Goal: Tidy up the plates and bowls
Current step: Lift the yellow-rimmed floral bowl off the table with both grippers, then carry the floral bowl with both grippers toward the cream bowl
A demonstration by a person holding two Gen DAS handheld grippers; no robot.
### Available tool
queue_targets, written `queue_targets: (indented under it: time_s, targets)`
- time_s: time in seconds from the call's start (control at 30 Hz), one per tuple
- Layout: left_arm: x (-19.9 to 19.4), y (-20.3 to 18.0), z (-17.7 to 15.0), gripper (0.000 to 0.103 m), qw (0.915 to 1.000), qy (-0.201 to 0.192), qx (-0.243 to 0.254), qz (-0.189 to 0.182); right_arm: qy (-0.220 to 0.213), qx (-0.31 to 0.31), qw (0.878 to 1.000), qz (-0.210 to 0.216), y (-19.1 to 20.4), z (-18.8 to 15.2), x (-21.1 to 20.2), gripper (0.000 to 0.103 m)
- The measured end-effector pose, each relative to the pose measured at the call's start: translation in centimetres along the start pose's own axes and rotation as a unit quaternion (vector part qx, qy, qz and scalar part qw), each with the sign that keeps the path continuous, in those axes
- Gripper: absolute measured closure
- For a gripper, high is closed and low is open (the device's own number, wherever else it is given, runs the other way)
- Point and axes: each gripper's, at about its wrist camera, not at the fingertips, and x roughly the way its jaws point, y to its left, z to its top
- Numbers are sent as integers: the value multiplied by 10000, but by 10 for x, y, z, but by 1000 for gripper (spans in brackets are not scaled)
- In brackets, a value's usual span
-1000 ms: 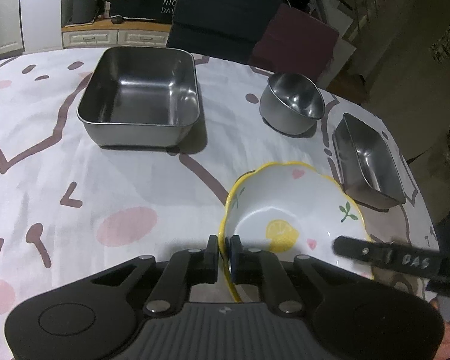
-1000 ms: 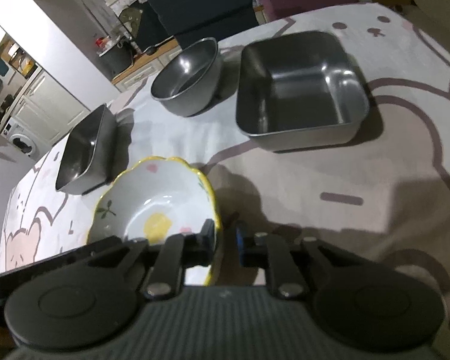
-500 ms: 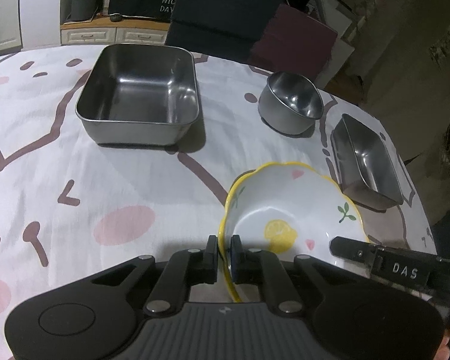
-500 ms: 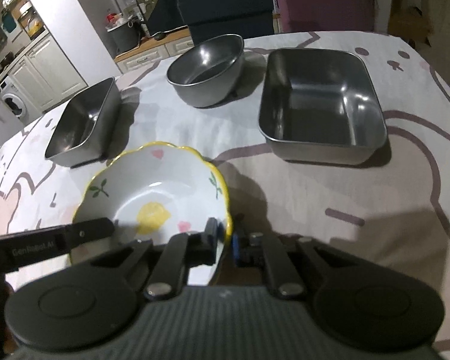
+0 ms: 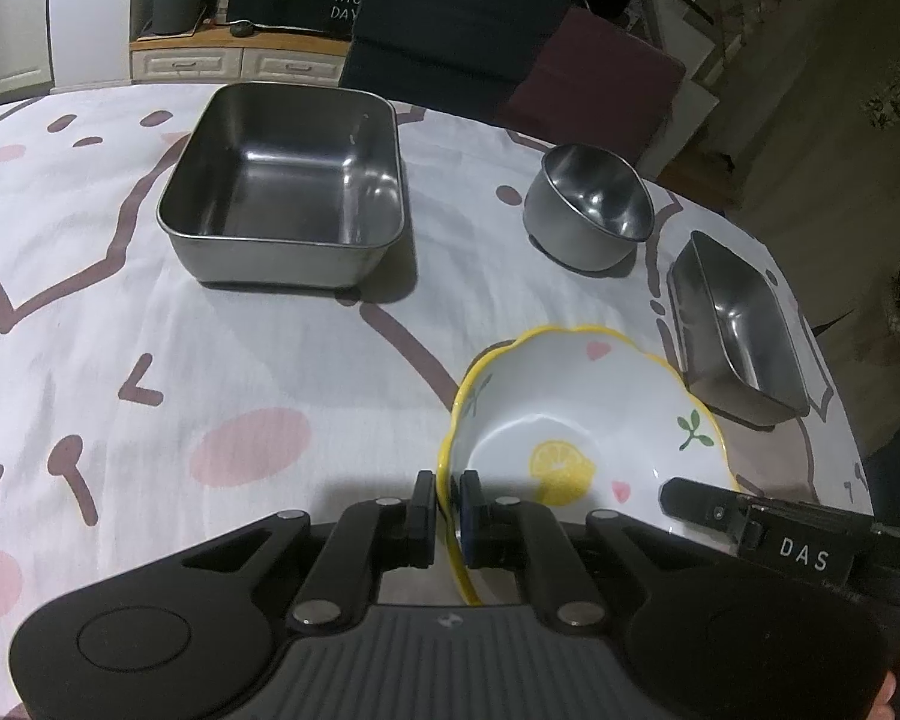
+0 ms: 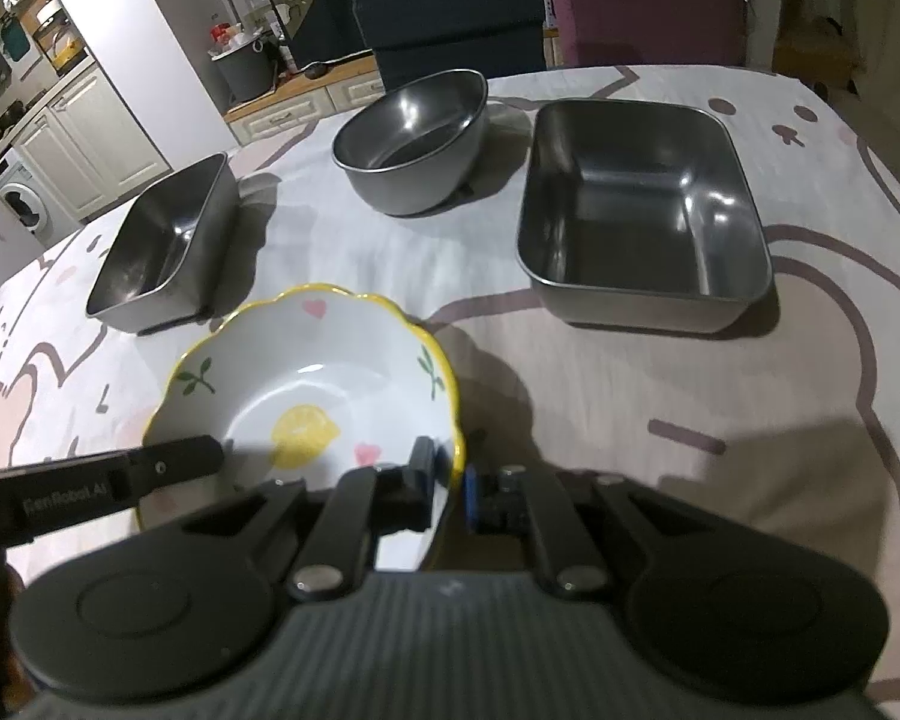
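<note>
Left wrist view: my left gripper clamps the lemon-print bowl rim at 6 o'clock, near rim hidden. Right wrist view: my right gripper clamps the opposite rim, tablecloth beneath.

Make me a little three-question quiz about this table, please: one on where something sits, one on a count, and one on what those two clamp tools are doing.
1. Between the large square tin and the small rectangular tin stands:
A. a glass
B. a round steel bowl
C. a plate stack

2. How many steel containers are on the tablecloth?
A. two
B. three
C. five

3. The ceramic bowl's rim is:
A. untouched
B. pinched by one gripper
C. pinched by both grippers

Answers:
1 B: the round steel bowl sits between the large square tin and the small rectangular tin.
2 B: those three.
3 C: the left gripper and right gripper each clamp the ceramic bowl.
</note>
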Motion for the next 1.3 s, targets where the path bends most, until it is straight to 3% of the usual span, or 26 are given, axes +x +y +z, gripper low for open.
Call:
queue_targets:
  time_s: [0.77, 1.3]
  targets:
    - [-16, -14, 0, 94, 9997, -140, 222, -29, -273, -392, 9987, -165, 4, -1, -21, 91]
    - [-94, -31, -8, 95, 9976, -625, 310, -10, -736, -358, 9966, 25, 18, -13, -87, 92]
